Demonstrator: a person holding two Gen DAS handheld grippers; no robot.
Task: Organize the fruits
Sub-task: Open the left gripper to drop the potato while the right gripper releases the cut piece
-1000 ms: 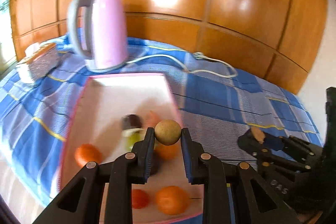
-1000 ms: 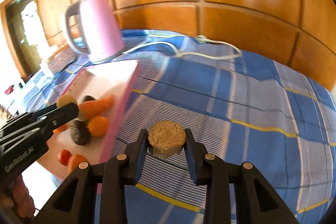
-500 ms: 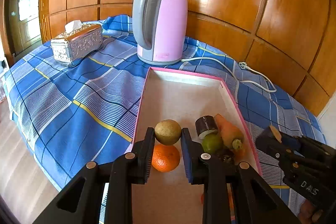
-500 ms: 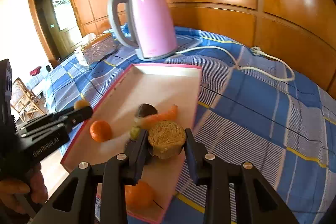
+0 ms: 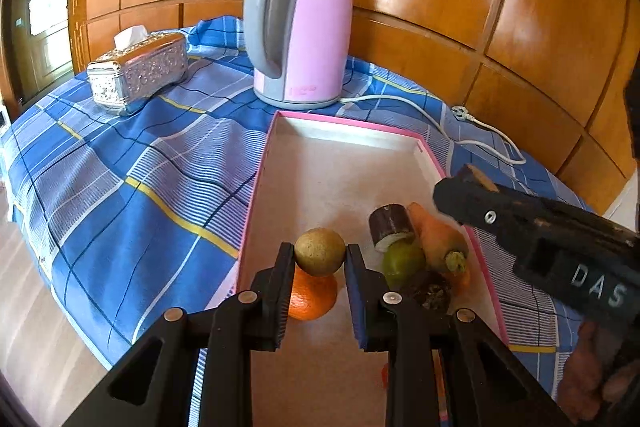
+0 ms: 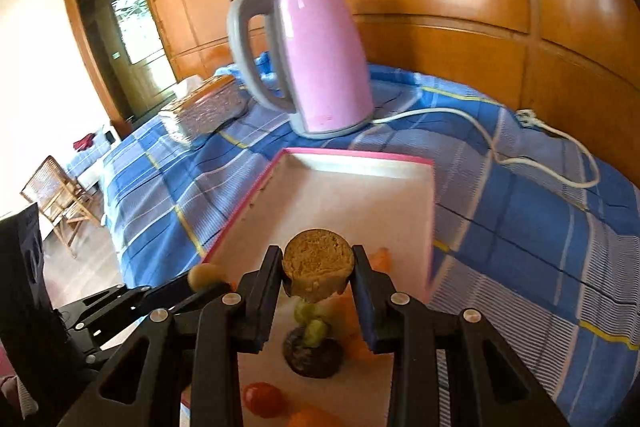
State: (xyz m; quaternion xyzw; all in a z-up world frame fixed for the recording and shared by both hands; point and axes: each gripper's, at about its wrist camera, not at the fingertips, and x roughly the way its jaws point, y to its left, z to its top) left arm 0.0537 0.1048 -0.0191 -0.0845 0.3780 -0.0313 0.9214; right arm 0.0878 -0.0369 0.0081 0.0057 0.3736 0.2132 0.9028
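Because the round yellow-brown fruit is pinched only at its widest curve, the left wrist view suggests it could squirt out of the left gripper if the squeeze shifts, and roll among the produce beneath. That gripper's jaws are drawn in just to the fruit's width, gripping it above the pink-rimmed tray. Directly under the fruit lies an orange, so a straight release could bounce off it toward the near rim. Just right of the fingers sit a green fruit, a dark cut piece and a carrot; the right gripper reaches in farther right, close enough that the two tools might knock each other. In the right wrist view, the right gripper is closed on a brown flat-faced round piece, held over the tray. Below its fingers are green grapes on a dark item, with a red fruit nearer still. The left gripper sits low to the left. Ahead stands the pink kettle, well apart.
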